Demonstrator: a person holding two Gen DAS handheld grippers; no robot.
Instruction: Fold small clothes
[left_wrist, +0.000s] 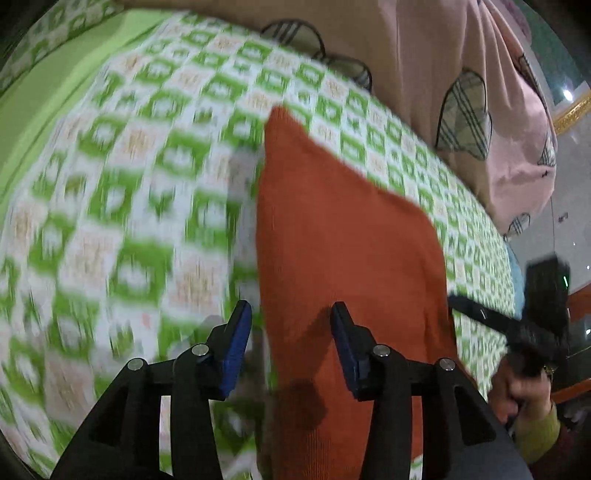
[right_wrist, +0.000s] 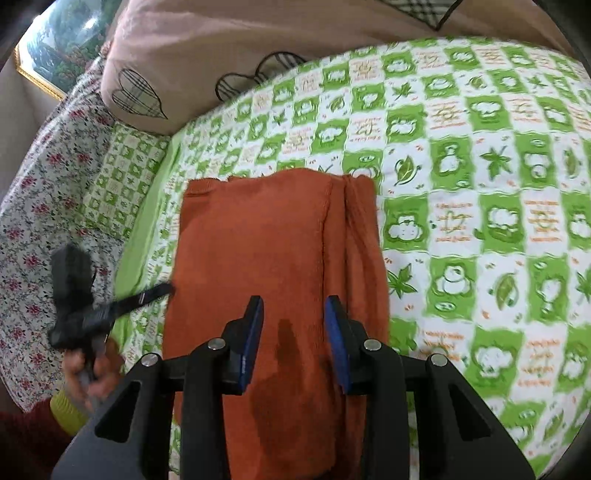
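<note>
An orange-red knit garment (left_wrist: 343, 258) lies folded into a long strip on the green-and-white checked bedspread (left_wrist: 129, 192). It also shows in the right wrist view (right_wrist: 266, 243), with a folded flap along its right side. My left gripper (left_wrist: 291, 314) is open and empty, just above the garment's left edge. My right gripper (right_wrist: 293, 306) is open and empty, above the garment's near half. The right gripper also shows at the right of the left wrist view (left_wrist: 480, 314), and the left gripper at the left of the right wrist view (right_wrist: 162, 290).
A pink quilt (left_wrist: 461, 74) with checked heart patches is heaped at the far side of the bed, also in the right wrist view (right_wrist: 221, 55). A floral sheet (right_wrist: 44, 192) and a framed picture (right_wrist: 55, 48) lie to the left.
</note>
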